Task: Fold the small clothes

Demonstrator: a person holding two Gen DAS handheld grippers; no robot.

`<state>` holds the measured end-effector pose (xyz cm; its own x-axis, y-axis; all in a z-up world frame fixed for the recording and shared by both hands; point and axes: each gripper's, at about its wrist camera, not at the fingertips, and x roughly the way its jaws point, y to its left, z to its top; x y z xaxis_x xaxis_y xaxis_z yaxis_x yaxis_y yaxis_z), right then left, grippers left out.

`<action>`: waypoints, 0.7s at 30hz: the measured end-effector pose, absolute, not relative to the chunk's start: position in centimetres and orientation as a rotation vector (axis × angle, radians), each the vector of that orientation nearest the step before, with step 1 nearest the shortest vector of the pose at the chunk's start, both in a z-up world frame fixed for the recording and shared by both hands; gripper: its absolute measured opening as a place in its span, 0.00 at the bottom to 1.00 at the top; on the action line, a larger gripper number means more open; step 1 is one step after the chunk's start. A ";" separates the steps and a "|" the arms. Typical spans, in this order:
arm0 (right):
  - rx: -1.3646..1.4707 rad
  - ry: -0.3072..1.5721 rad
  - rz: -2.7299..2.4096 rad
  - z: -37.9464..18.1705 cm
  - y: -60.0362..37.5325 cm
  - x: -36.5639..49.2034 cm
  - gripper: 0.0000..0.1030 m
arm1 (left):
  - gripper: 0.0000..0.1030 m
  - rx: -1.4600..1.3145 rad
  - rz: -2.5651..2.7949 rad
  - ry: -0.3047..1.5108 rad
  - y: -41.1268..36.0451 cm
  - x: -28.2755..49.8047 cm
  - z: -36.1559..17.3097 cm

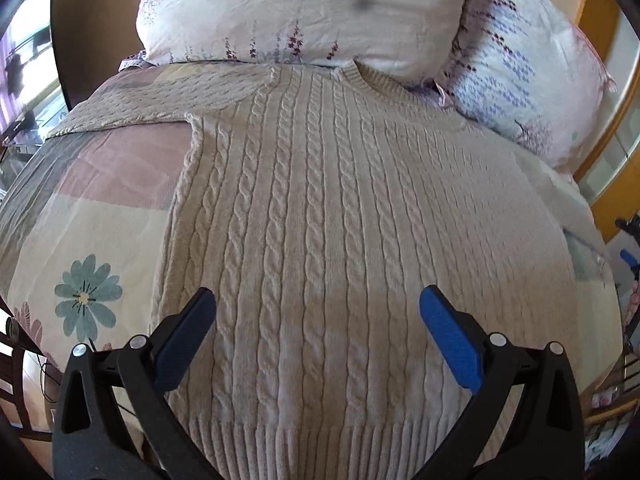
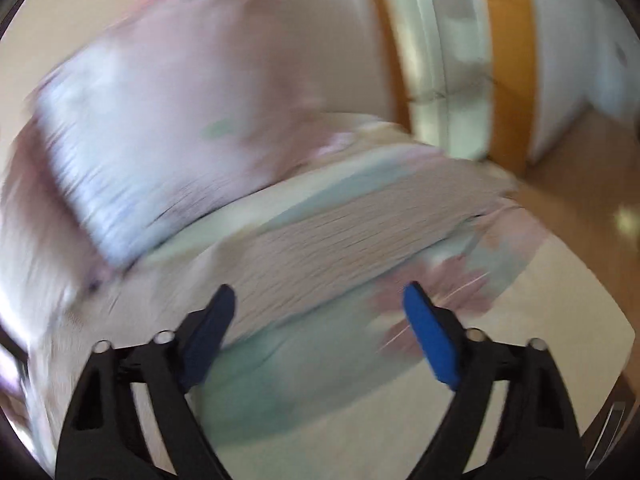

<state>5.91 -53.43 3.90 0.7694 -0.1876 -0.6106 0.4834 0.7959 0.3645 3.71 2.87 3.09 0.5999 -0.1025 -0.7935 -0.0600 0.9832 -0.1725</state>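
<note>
A beige cable-knit sweater (image 1: 332, 216) lies flat on a bed, hem toward me, collar at the far end by the pillows. Its left sleeve (image 1: 160, 100) stretches out to the left. My left gripper (image 1: 318, 300) is open and empty, hovering just above the sweater's lower body near the ribbed hem. My right gripper (image 2: 320, 292) is open and empty over the bedspread; its view is blurred by motion. A beige knitted strip, seemingly the sweater's right sleeve (image 2: 360, 236), lies ahead of it, between the fingers and the pillow.
The bedspread (image 1: 92, 240) is patchwork with flower prints. Two floral pillows (image 1: 304, 12) (image 1: 532, 76) lean at the head. In the right wrist view a pillow (image 2: 160, 128) sits left, with a wooden floor (image 2: 580, 184) and door frame beyond the bed's right edge.
</note>
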 end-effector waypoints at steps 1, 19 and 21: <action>0.644 0.608 -0.433 3.1 -57.7 7.1 0.65 | 0.98 -0.204 -0.024 0.911 2.9 4.2 3.4; 0.921 0.532 -0.532 0.4 -68.1 9.5 0.08 | 0.98 -0.353 0.243 0.844 11.6 9.7 6.3; 0.839 0.464 -0.441 3.5 -64.6 10.3 0.07 | 0.98 -0.380 0.260 0.832 13.9 10.4 6.5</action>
<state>10.32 -64.55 3.48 0.8132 -0.1865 -0.5513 0.5413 0.5906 0.5986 10.37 13.87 6.53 0.6480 0.0759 -0.7579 -0.3690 0.9017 -0.2252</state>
